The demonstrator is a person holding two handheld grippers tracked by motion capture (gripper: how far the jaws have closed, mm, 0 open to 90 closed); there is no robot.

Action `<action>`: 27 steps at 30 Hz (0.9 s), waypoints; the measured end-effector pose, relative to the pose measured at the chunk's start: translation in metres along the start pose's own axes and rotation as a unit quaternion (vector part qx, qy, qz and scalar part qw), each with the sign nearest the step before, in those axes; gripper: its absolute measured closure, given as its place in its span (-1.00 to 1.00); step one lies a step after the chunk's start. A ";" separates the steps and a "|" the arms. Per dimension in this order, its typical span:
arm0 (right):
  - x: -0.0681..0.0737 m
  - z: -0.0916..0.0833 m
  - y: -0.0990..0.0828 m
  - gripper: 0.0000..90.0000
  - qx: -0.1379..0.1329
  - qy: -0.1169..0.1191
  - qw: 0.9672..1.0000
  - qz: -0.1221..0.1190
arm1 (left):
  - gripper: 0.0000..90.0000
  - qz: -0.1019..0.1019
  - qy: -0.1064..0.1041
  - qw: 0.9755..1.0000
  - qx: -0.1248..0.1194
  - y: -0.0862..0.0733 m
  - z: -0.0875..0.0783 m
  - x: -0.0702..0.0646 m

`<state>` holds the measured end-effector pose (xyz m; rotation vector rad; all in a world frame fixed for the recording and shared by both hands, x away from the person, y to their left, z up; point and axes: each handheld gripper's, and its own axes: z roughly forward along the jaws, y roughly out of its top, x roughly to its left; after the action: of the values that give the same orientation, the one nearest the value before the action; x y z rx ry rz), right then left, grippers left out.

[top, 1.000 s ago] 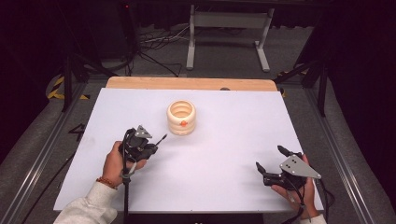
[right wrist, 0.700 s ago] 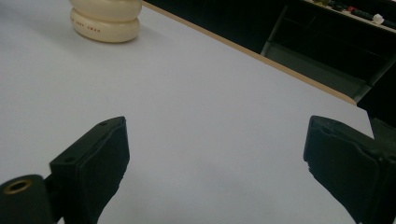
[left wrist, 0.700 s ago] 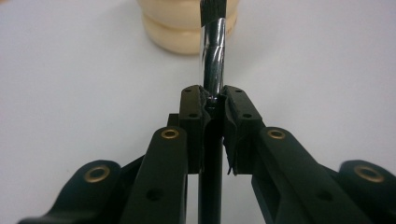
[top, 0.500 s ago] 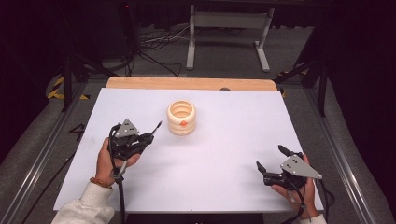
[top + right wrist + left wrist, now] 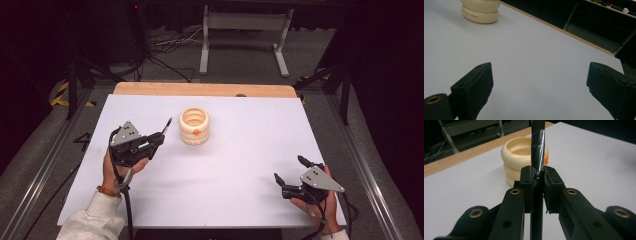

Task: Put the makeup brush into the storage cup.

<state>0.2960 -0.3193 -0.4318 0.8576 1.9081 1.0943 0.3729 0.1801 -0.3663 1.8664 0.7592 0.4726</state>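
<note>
One step is looking done: the left claw [image 5: 159, 139] is clamping a thin dark pen [image 5: 537, 152] between its pads, and the pen is sitting off the counter [image 5: 250, 165], tip slanting up toward the cream ribbed holder [image 5: 194, 125]. In the left gripper view the pen shaft is running straight up between the jaws, its upper part crossing in front of the holder's open mouth. The holder is standing upright at the far middle of the counter, near the wooden strip [image 5: 205, 89] along the far edge, with a small orange mark [image 5: 197, 132] on its near side. The pen tip is hovering just beside the holder on its left, not over the opening and not inside.

What is left, judging by the layout: carrying the pen over the holder's rim, tipping it upright and dropping it in. The inside of the holder is looking empty as far as the high view is showing.

The right claw [image 5: 288, 172] is resting low, well apart from the holder toward the near right corner, jaws wide apart and holding nothing; the right gripper view is showing bare counter between the pads [image 5: 474, 85].
</note>
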 end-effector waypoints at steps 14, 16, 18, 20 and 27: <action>0.000 0.000 0.000 -0.83 -0.004 0.001 1.000 0.001 | 0.76 0.009 -0.023 0.997 -0.076 0.019 0.008 -0.003; -0.001 0.000 0.000 -0.83 -0.005 0.001 1.000 0.002 | 0.76 0.011 -0.025 0.996 -0.081 0.021 0.011 -0.003; -0.001 -0.001 0.000 -0.83 -0.005 0.001 1.000 0.001 | 0.76 0.011 -0.030 0.996 -0.086 0.023 0.015 -0.003; -0.001 -0.001 -0.001 -0.83 -0.005 0.001 1.000 0.002 | 0.76 0.010 -0.037 0.995 -0.093 0.024 0.018 -0.002; -0.002 -0.001 -0.001 -0.83 -0.007 0.001 1.000 0.003 | 0.76 0.012 -0.044 0.993 -0.109 0.027 0.030 0.001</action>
<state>0.2956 -0.3212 -0.4315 0.8554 1.8977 1.1118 0.4004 0.1526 -0.3535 1.6833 0.6026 0.4661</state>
